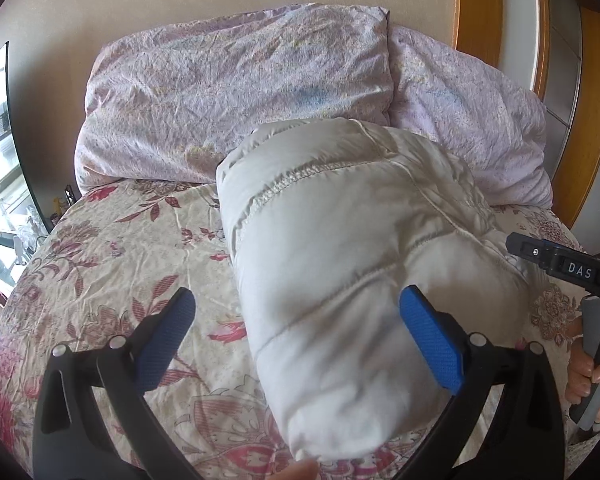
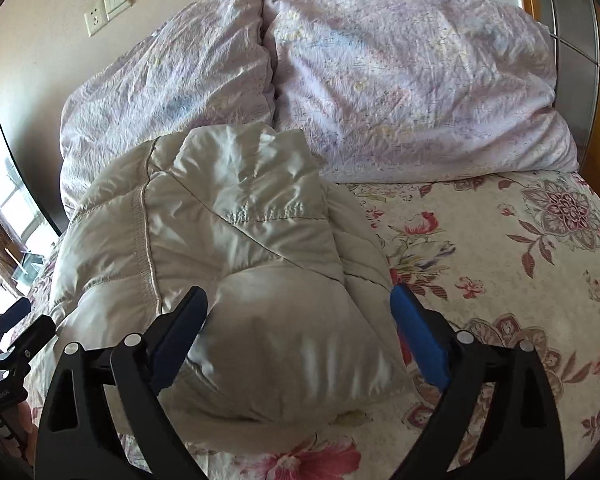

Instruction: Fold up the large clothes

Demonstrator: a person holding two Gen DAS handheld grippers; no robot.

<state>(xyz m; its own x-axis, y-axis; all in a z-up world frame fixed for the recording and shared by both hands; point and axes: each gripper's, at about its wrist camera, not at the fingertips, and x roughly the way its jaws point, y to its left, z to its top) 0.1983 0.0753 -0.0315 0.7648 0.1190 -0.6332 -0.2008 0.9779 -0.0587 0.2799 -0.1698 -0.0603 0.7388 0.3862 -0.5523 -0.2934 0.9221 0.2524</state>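
Folded white puffer jacket seen on floral bed, w/ two lilac pillows behind.
Left hand-held gripper and right hand-held gripper are both held released, jaws wide apart; nothing is gripped.

The left tool points forward and downward with its two blue-padded fingers spread wide, nothing pressed between the pads. The right tool is angled down likewise, its blue pads standing far apart and gripping nothing. In the left wrist view the right hand wraps around that tool's grey handle at the right edge
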